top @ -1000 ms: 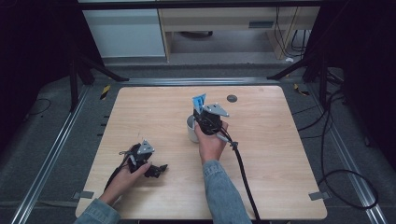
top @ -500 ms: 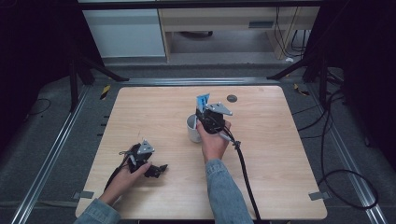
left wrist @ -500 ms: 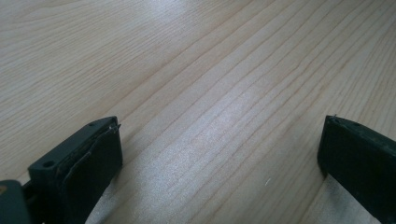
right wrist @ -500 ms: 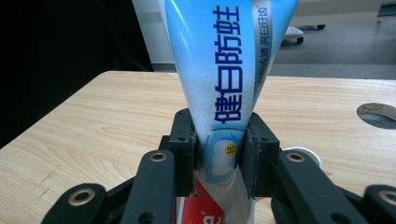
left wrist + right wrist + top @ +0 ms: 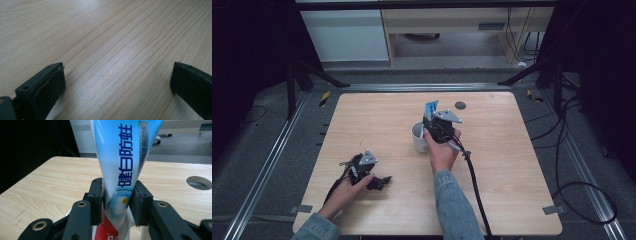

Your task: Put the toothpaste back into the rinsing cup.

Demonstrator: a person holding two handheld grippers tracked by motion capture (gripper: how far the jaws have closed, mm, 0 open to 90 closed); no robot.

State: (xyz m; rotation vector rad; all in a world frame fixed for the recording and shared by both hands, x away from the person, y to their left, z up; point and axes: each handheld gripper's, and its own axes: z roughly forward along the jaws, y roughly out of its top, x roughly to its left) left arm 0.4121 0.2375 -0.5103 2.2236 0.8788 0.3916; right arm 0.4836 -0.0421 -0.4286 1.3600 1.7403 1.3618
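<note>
A blue-and-white toothpaste tube [image 5: 430,107] [image 5: 122,165] stands upright with its lower end inside a white cup [image 5: 418,137] [image 5: 143,233] near the table's middle. My right gripper [image 5: 430,120] [image 5: 117,202] reaches it from the near side, one pad on each flank of the tube. Its jaws have just been opening, but both pads still touch the tube. My left gripper [image 5: 382,181] [image 5: 117,82] rests low over bare wood at the front left. It is open, with nothing between its fingers.
The wooden table [image 5: 362,115] has a round grey grommet hole [image 5: 460,105] [image 5: 198,182] behind and to the right of the cup. A black cable [image 5: 474,185] trails from the right gripper to the front edge. Dark floor and metal rails surround the table.
</note>
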